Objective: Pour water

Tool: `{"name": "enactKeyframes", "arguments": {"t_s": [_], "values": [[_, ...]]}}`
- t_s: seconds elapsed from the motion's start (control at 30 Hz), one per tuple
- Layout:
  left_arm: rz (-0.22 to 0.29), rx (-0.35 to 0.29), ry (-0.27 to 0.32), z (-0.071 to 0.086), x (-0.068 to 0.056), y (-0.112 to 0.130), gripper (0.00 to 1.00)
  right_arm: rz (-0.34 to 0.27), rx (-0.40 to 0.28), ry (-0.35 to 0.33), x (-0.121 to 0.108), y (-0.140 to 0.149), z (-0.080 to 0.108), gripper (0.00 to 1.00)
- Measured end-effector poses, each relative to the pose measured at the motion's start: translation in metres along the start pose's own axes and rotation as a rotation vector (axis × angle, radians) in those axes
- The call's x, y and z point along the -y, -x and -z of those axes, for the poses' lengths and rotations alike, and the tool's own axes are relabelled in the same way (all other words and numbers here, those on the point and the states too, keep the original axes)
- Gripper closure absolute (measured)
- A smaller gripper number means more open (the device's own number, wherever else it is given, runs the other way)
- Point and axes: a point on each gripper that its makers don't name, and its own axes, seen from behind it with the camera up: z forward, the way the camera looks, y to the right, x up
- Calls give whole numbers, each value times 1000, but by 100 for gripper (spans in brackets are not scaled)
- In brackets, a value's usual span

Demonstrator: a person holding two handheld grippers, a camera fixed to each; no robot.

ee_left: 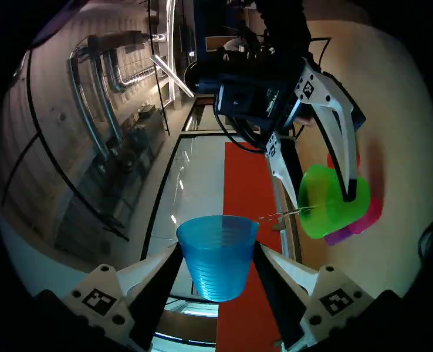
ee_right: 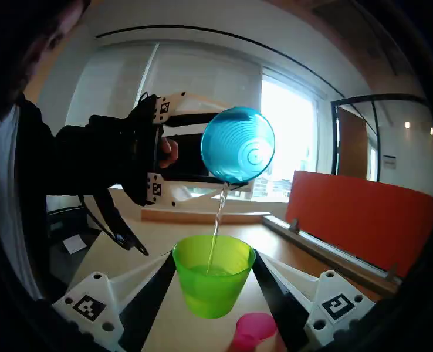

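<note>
Water (ee_right: pixel 218 214) is falling in a thin stream from the blue cup (ee_right: pixel 238 144) into the green cup (ee_right: pixel 213 281) directly beneath it. At the left of the right gripper view, a person's dark sleeve (ee_right: pixel 93 158) is carrying the left claw (ee_right: pixel 228 144). Its two fingers are pressing on the blue cup's sides and keeping it well above the surface (ee_right: pixel 128 246). That cup is lying almost on its side, its bottom facing the camera and its lip pointing down. In the middle, the right claw (ee_right: pixel 213 261) is gripping the green cup upright from both sides, and water is already pooling in its lower part. A pink cup (ee_right: pixel 253 331) is standing just beside it, nearer the camera. Further right, a red partition (ee_right: pixel 363 217) is running along the surface's far edge. The pour looks to be under way. What comes next depends on the blue lip sitting straight above the green mouth as the tilt deepens.
</note>
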Motion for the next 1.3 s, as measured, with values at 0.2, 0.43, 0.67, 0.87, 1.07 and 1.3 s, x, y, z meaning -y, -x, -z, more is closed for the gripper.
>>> {"name": "enactKeyframes", "arguments": {"t_s": [0.2,0.43,0.67,0.87,1.07,1.3], "values": [[-4,0,0,0,0,0,17,-1,1,1,0,0,0,7],[-8,-3,3,2,-3,-3,17,-1,-1,3,-1,0,0,7],[-9,-2,1,1,-2,-4,17,-1,-1,5,-2,0,1,7],[10,-6,7,2,-4,-5,17,0,-1,6,-1,1,1,7],[79,5,-2,3,-3,-2,17,0,-2,10,-2,0,2,7],[242,15,-6,4,-3,5,17,3,-5,17,-3,-3,5,7]]}}
